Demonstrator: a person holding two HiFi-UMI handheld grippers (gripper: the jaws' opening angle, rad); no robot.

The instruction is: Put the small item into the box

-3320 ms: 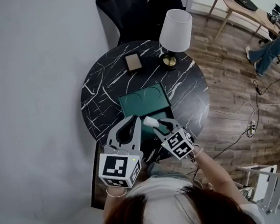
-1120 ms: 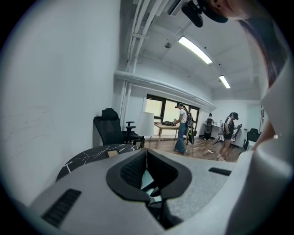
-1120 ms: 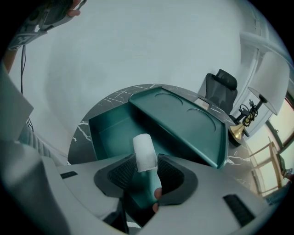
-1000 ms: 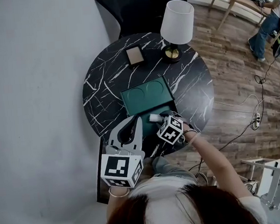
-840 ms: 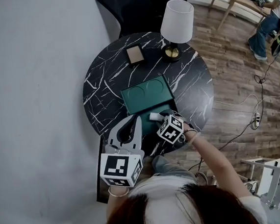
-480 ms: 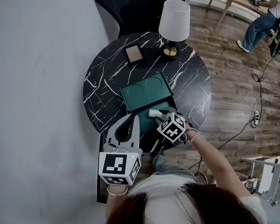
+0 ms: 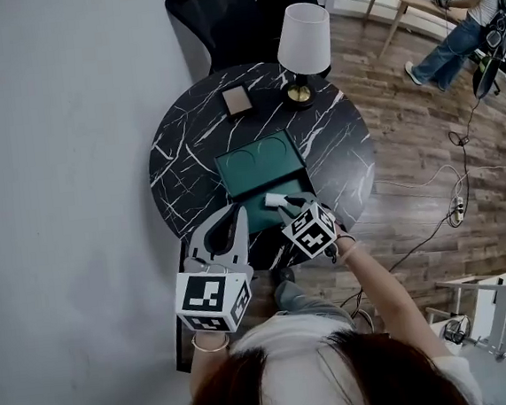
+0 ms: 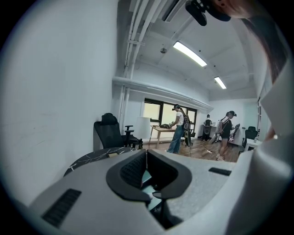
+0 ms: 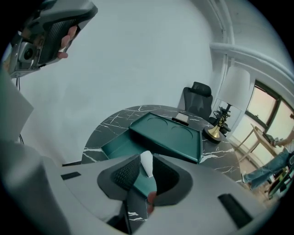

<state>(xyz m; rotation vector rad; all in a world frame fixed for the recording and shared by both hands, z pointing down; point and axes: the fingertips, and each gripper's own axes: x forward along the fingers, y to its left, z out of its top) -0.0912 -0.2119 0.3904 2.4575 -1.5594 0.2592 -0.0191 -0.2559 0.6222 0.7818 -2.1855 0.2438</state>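
The dark green box (image 7: 253,217) lies open on the round black marble table (image 7: 186,159), its lid (image 7: 258,159) folded back. The small white item (image 7: 275,199) rests in the box's near half. My right gripper (image 7: 287,206) hangs just above it. Its jaws have just been closing, and they still stand apart. In the right gripper view the item (image 9: 147,164) shows through the gap of the gripper (image 9: 146,161), on the green box floor (image 9: 115,147); the pads do not press on it. My left gripper (image 7: 234,211) hovers beside the box, its tips (image 8: 146,156) together and holding nothing.
A white-shaded lamp (image 7: 302,41) on a brass base and a small tan box (image 7: 237,100) stand at the table's far side. A black office chair (image 7: 217,14) is behind it. A wall runs along the left. Cables (image 7: 454,213) lie on the wood floor; a person (image 7: 451,36) stands far off.
The right gripper has lifted and drawn back a little from the box, while the white item stays where it was in the box. The left gripper shifted slightly.
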